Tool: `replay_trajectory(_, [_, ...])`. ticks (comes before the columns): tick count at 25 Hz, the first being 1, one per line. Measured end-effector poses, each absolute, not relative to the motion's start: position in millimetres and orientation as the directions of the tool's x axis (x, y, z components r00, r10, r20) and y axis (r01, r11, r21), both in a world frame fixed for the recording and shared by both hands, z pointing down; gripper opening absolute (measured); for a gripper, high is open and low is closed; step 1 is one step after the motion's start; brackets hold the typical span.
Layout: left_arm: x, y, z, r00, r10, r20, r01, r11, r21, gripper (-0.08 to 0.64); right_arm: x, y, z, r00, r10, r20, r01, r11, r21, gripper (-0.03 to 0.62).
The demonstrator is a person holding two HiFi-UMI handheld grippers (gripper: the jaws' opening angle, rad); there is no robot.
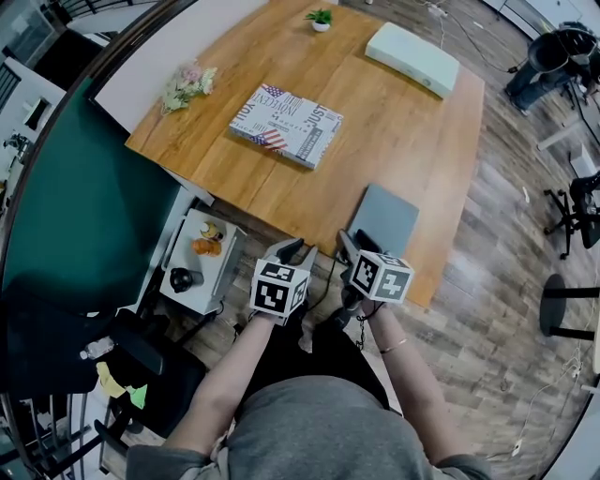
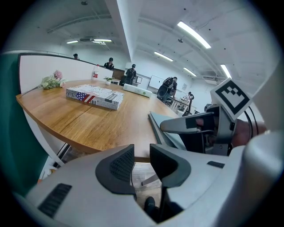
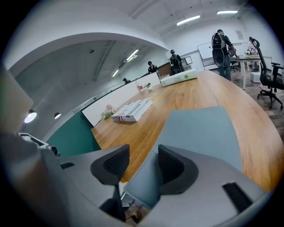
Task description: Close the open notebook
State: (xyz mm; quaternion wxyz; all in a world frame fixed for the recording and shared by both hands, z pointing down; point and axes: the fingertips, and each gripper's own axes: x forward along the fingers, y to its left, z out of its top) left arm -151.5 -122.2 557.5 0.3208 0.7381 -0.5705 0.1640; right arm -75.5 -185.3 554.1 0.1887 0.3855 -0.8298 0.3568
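Note:
A grey-blue notebook (image 1: 389,220) lies flat on the wooden table (image 1: 403,141), cover up, by the near edge. In the right gripper view the notebook (image 3: 199,133) fills the foreground, and its near left corner runs in between the jaws of my right gripper (image 3: 144,166). Those jaws stand apart and the pads do not press on it. In the head view my right gripper (image 1: 354,246) sits at that same corner. My left gripper (image 1: 294,251) hangs just off the table edge, to the left of the notebook (image 2: 160,128). Nothing is between the open jaws of my left gripper (image 2: 142,162).
A box printed with flags and letters (image 1: 286,125) lies mid-table, a long white box (image 1: 412,58) at the far right, a small potted plant (image 1: 320,19) at the back, flowers (image 1: 187,86) at the left edge. A low white side table (image 1: 202,255) stands below left. Office chairs (image 1: 581,206) stand at the right.

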Motion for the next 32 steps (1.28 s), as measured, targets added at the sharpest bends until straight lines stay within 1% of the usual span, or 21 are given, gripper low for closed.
replay_trajectory(8, [-153.7,-120.0,549.1,0.315,-0.746,0.586,-0.944,-0.185,0.272,0.121,-66.6,-172.4,543.6,-0.628,-0.563,0.537,-0.777,0.421,-0.469,0.169])
replay_trajectory(22, [-148.4,-128.4,530.0,0.365,-0.760,0.538,-0.930,-0.273,0.246,0.100,-38.3,-160.5,501.8,-0.535,-0.719,0.443,-0.837,0.380,-0.394,0.080])
replay_trajectory(27, [-152.2,-136.2,515.8,0.361,-0.782,0.508,-0.932,-0.279,0.232,0.094,-25.5,-154.5,490.0,-0.507,-0.753,0.420,-0.849,0.352,-0.393,0.054])
replay_trajectory(32, [-150.3,-141.3,503.6,0.375,-0.794,0.478,-0.926,-0.303,0.223,0.074,-11.9,-148.3,477.2,-0.467,-0.794,0.389,-0.869,0.331,-0.369,0.013])
